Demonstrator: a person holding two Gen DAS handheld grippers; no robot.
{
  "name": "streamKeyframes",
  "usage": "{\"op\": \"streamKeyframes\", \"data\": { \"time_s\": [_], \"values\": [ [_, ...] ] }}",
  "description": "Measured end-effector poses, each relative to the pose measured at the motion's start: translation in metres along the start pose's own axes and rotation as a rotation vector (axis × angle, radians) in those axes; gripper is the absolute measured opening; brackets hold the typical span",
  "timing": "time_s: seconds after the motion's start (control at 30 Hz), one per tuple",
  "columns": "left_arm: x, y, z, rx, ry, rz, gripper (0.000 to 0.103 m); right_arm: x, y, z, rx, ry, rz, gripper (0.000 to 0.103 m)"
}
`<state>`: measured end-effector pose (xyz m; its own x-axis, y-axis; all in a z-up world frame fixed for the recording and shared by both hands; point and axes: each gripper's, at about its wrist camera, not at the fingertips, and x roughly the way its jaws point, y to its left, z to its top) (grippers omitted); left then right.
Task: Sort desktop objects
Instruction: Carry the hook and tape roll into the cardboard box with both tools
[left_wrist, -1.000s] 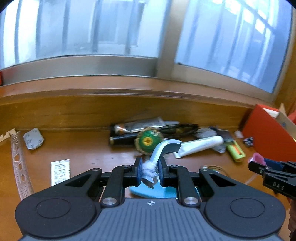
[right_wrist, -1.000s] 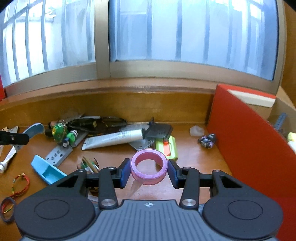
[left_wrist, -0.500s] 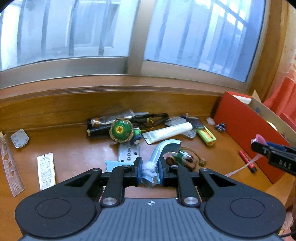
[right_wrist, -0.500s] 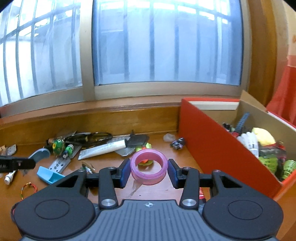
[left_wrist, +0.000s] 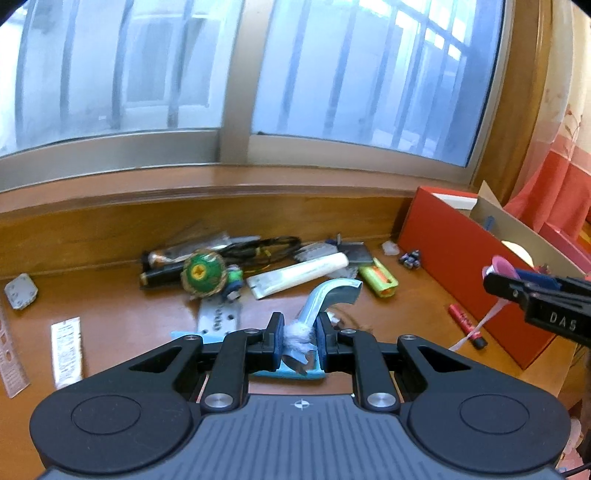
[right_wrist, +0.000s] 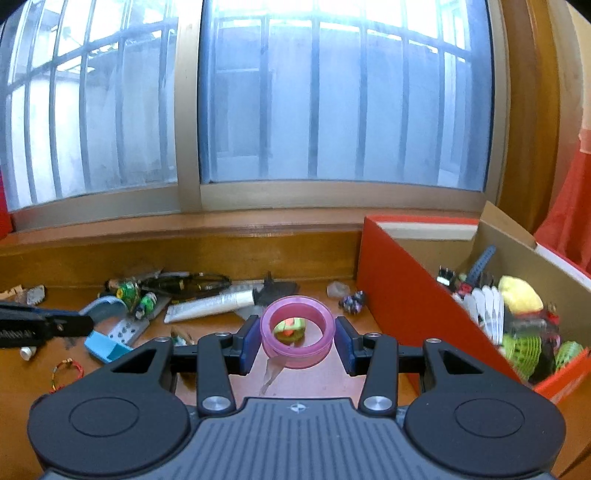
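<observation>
Wooden worktop (right_wrist: 314, 380): right tongs (right_wrist: 297, 341) clamp our light, stiff pink tape roll (right_wrist: 297, 341) across its rim; left tongs (left_wrist: 299, 341) clench a rigid hooked tool (left_wrist: 325, 295).

I am holding a translucent pink plastic tape ring (right_wrist: 297, 338) pinched between the blue pads of my right gripper (right_wrist: 297, 341), above the brown wooden desk (right_wrist: 317, 380) and left of the red cardboard box (right_wrist: 410, 295). Further left of the box, my left gripper (right_wrist: 44, 325) is carrying a curved grey-blue metal piece (right_wrist: 105, 306). A white squeeze tube (right_wrist: 210, 304) is lying between them.
</observation>
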<state>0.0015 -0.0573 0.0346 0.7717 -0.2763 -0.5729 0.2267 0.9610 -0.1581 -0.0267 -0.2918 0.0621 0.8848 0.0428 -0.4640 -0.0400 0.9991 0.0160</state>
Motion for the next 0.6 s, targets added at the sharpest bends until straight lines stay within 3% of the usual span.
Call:
{"op": "streamKeyframes", "data": {
  "time_s": [0.3, 0.6],
  "values": [
    [0.031, -0.080, 0.030, 0.000, -0.036, -0.032, 0.020, -0.008, -0.071, 0.044, -0.001, -0.067, 0.078, 0.045],
    [0.060, -0.175, 0.074, 0.049, -0.107, -0.096, 0.020, -0.013, -0.177, 0.083, 0.001, -0.169, 0.057, 0.046]
  ]
}}
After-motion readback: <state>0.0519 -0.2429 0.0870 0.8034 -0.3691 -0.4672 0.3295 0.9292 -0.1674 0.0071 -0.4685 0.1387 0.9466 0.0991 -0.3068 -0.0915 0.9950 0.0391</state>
